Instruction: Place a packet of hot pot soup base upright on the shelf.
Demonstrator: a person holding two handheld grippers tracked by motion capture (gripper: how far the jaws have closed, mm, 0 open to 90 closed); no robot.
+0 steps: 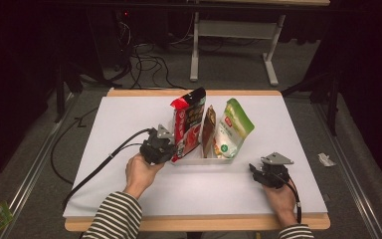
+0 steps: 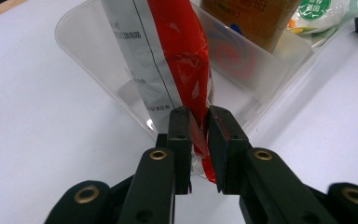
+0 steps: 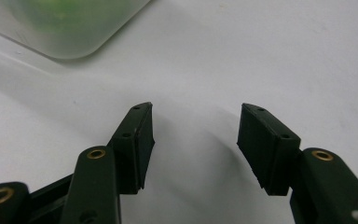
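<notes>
Print on the red pouch (image 2: 177,51) is too small to read in the left gripper view, and its top is running out past the upper edge there. The left gripper (image 2: 198,135) is pinching the pouch's lower edge, its jaws narrowed onto the red and silver film with the crinkled seam sitting between the pads. The pouch is standing tilted in the left compartment of the clear bin (image 2: 98,88), whose frosted wall is blurring what lies behind it. In the high view the left gripper (image 1: 166,149) is sitting against the bin's (image 1: 199,160) left end, and the left hand (image 1: 140,172) is covering the gripper's rear. A brown pouch (image 1: 209,130) is standing edge-on in the middle, its face hard to make out, and a green and white pouch (image 1: 231,130) is leaning at the right end. The right gripper (image 1: 255,169) is resting on the white surface (image 1: 129,119), well apart from the bin's right end, with the right hand (image 1: 281,199) behind it. Its jaws are standing wide with nothing between them (image 3: 195,135), and a corner of the bin with a green blur inside is cut off at the top left (image 3: 74,32). Bare surface is lying open to the left of the bin, in front of it and behind it up to the wooden edge.
</notes>
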